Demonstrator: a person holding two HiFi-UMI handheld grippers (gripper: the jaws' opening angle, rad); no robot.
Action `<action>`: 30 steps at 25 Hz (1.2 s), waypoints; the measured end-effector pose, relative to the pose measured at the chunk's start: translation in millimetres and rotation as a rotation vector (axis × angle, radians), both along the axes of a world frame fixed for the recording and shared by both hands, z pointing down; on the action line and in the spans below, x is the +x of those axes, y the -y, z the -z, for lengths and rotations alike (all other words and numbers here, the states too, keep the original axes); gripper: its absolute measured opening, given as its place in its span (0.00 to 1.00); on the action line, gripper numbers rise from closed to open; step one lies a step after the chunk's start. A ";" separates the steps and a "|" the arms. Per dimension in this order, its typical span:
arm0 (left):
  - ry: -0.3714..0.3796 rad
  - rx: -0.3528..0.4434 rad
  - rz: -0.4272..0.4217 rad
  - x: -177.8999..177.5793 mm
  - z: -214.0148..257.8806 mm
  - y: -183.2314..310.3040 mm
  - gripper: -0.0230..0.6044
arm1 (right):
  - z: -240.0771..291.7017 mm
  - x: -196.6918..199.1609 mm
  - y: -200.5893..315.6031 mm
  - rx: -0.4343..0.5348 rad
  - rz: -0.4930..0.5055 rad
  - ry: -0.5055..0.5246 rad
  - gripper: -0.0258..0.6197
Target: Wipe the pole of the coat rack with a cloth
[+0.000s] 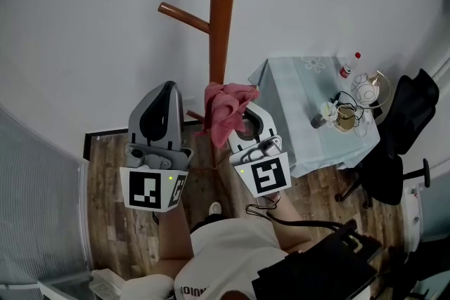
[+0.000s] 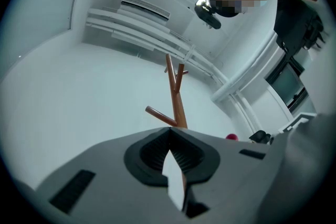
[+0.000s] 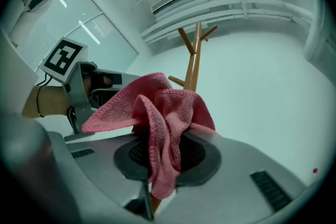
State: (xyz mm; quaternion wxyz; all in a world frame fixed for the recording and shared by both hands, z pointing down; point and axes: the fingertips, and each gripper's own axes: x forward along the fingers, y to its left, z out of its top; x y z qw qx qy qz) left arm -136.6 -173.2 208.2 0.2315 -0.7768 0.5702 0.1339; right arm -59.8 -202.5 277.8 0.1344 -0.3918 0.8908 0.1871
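The cloth (image 1: pixel 226 112) is pink, the coat rack (image 1: pixel 220 24) reddish-brown, the tablecloth (image 1: pixel 295 119) pale blue.

The left claw (image 1: pixel 167 91) and right claw (image 1: pixel 246 121) have smooth grey shells, with black ribbed pads (image 2: pixel 155 152) set in rounded black recesses. Each carries a white cube (image 1: pixel 151 190) printed with black square markers, and a small green light. A black cable (image 1: pixel 281 218) trails from the right one. The person wears a white T-shirt (image 1: pixel 225 253) with dark lettering

No lettering is legible anywhere; the print on the person's shirt (image 1: pixel 204 289) is too small to read.
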 end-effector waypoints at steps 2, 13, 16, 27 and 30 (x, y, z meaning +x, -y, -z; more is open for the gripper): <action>-0.001 -0.001 0.002 0.5 0.0 -1.7 0.06 | -3.3 3.3 2.1 -0.006 -0.015 -0.009 0.17; 0.001 -0.004 -0.007 4.9 -0.2 -4.6 0.06 | -7.9 24.2 10.4 -0.031 -0.083 -0.011 0.17; 0.000 -0.006 -0.005 5.1 -1.8 -3.9 0.06 | -7.9 31.9 12.5 -0.037 -0.100 -0.005 0.17; 0.000 -0.011 -0.006 5.2 -5.6 -1.8 0.06 | -6.7 53.6 15.9 -0.048 -0.154 0.014 0.17; -0.002 -0.014 -0.010 5.7 -6.4 -0.7 0.06 | -5.2 57.6 16.1 -0.044 -0.167 0.019 0.17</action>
